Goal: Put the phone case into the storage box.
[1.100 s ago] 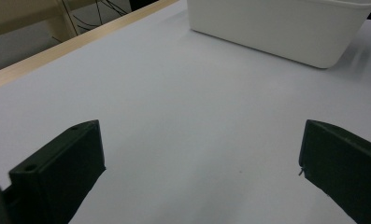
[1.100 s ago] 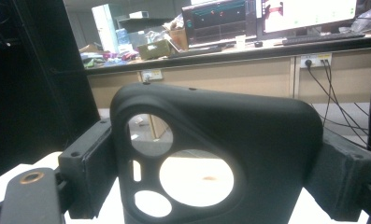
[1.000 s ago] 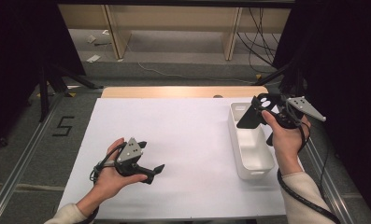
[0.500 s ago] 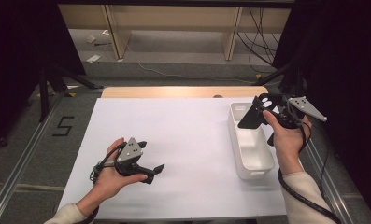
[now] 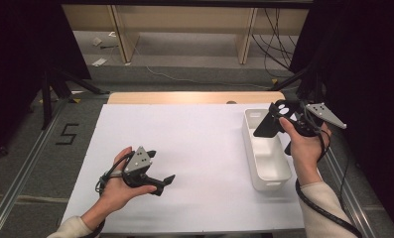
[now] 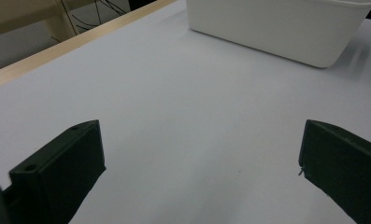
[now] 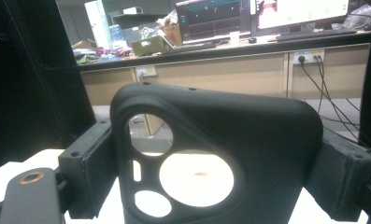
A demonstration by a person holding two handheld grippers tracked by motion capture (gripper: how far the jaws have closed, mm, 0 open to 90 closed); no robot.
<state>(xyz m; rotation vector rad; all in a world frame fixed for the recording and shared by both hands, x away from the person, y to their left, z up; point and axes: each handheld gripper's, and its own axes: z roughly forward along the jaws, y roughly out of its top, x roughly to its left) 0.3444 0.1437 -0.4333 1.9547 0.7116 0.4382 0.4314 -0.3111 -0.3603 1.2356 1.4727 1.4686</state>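
Right tongs (image 5: 274, 124) are pinching a matte black rubbery phone case (image 7: 218, 158) with round camera cutouts, held up over the glossy white plastic rectangular bin (image 5: 266, 171). Left tongs (image 5: 160, 168) sit spread wide, low over the smooth white desk (image 5: 199, 144).

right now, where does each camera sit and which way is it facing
High view: above the person's side, looking forward and down on the table; forearms, left gripper, right gripper.
Left gripper view: low over the table, facing the white bin; open jaws at the bottom.
Right gripper view: level toward a far desk; jaws clamp a black phone case.
High and left gripper views share the bin.
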